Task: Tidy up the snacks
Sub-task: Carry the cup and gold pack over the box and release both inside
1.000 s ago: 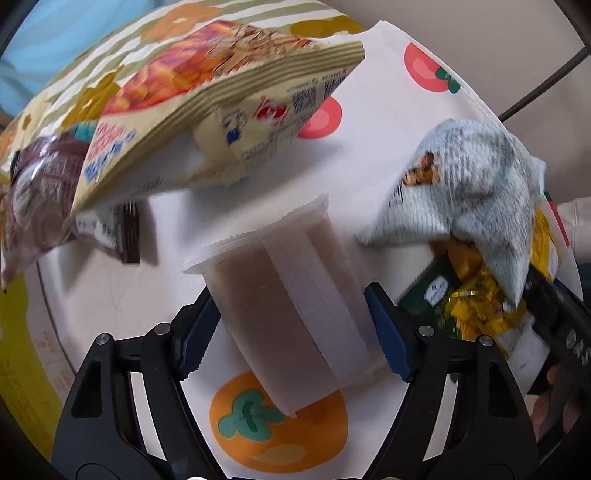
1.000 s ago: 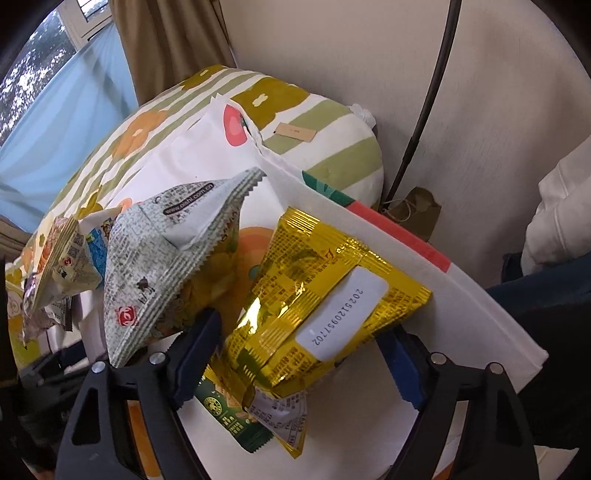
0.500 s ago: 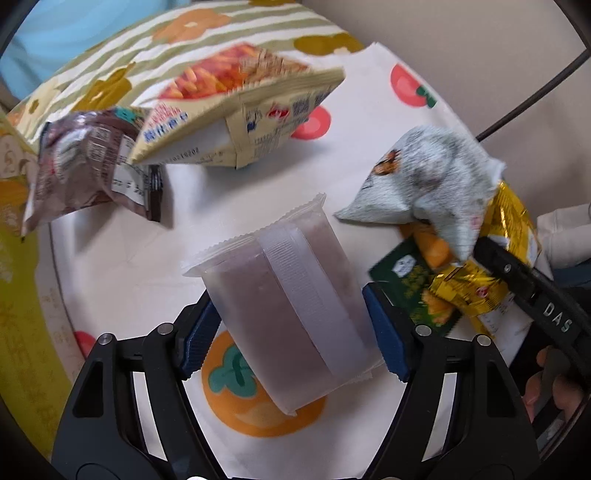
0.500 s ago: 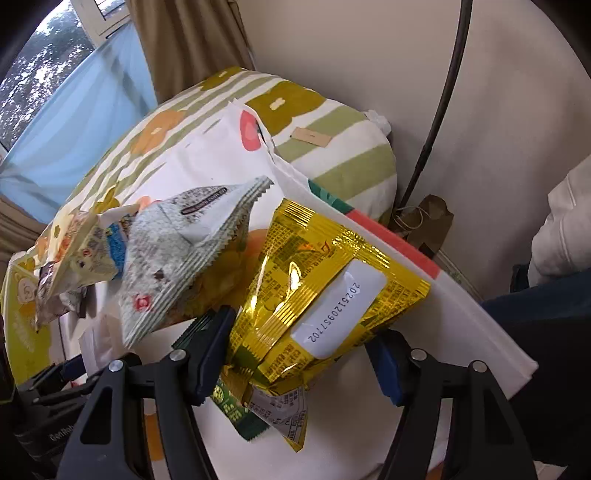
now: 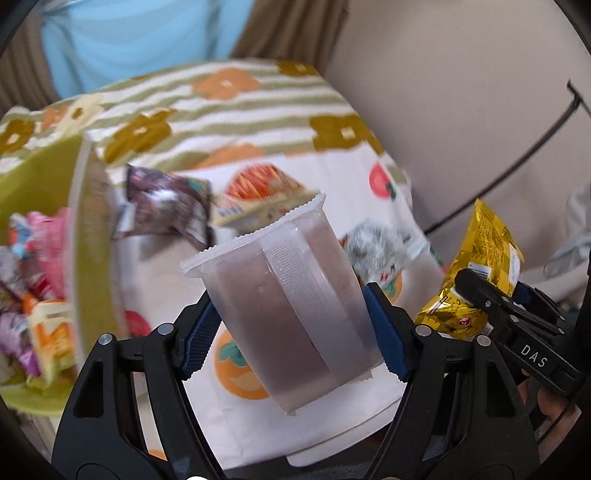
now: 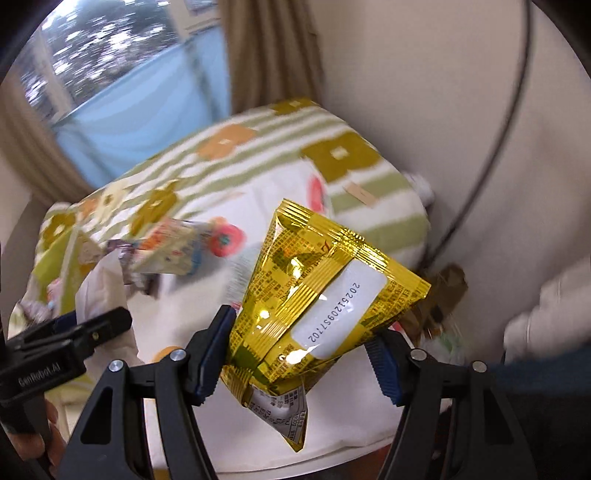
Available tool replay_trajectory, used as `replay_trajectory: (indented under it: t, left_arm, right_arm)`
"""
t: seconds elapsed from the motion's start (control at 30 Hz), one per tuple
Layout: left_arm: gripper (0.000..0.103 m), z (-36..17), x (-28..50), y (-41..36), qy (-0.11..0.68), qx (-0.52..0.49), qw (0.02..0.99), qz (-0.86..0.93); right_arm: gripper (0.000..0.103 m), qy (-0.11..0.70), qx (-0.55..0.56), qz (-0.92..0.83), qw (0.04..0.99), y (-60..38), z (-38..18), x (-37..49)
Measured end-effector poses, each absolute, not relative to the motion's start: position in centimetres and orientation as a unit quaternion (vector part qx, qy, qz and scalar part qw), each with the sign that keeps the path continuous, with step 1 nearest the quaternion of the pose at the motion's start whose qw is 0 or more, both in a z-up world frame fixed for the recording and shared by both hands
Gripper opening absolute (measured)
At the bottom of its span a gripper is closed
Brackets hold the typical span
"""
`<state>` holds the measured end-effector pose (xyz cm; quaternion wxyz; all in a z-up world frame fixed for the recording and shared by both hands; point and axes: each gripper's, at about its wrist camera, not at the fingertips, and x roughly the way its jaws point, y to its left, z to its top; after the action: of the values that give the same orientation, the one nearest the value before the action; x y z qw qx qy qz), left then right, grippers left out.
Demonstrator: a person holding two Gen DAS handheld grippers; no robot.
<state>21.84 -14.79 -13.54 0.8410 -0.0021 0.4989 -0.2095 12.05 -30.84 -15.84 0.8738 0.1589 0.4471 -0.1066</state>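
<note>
1. Our left gripper [image 5: 295, 332] is clamped on a frosted, see-through packet [image 5: 284, 310] with a brownish filling; the blue pads press its two sides, and the packet stands tilted, its crimped top edge leaning away from us, clear of the surface below.
2. Our right gripper [image 6: 301, 350] pinches a gold foil packet [image 6: 317, 295] with a white date label, the pads squeezing its lower part, so the bag bulges upward between the fingers. Its crimped bottom corner hangs below the fingers.
3. In the left view the right gripper [image 5: 491, 295] shows at the right edge holding the same gold foil packet [image 5: 484, 258] above the cloth.
4. Below both grippers lies a white cloth with fruit prints [image 5: 332, 413], spread over a striped cushion with flower shapes [image 5: 229, 110].
5. On the cloth, behind the frosted packet, rest a dark brown packet [image 5: 166, 210], a cream packet with an orange picture [image 5: 258, 199] and a grey-and-white packet [image 5: 380, 251]; the brown and cream ones overlap.
6. At the left sits a green basket [image 5: 92, 240] holding pink, orange and other bright packets [image 5: 37, 295].
7. A beige wall [image 6: 424, 92], a brown curtain [image 6: 273, 51] and a light blue curtain [image 5: 140, 33] stand behind, and a thin black cable [image 6: 491, 155] runs down the wall.
</note>
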Motion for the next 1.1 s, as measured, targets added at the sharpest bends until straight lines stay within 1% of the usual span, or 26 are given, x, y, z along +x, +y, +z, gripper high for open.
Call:
replay_trajectory:
  t: [0.27, 0.5, 0.67, 0.87, 1.1]
  left_arm:
    - [0.072, -7.4, 19.9, -7.0, 0.450, -0.043, 0.883, -0.125]
    - [0.072, -5.9, 19.0, 0.9, 0.430, -0.047, 0.900, -0.060]
    - [0.072, -6.4, 19.1, 6.6, 0.432, -0.051, 0.900, -0.036]
    - [0.072, -9.1, 19.9, 12.8, 0.447, -0.038, 0.894, -0.012]
    - [0.072, -12.4, 21.7, 16.5, 0.464, -0.025, 0.885, -0.030]
  right_arm:
    - [0.064, 0.414, 0.115, 0.041, 0.902, -26.4, -10.7, 15.2]
    - [0.064, 0.396, 0.093, 0.141, 0.903, -19.3, -8.5, 17.8]
    - [0.064, 0.394, 0.072, 0.178, 0.899, -13.6, -8.3, 19.1]
    - [0.064, 0.404, 0.058, 0.204, 0.890, -7.5, -9.0, 20.8]
    - [0.064, 0.423, 0.042, 0.211, 0.881, -1.9, -10.1, 22.4]
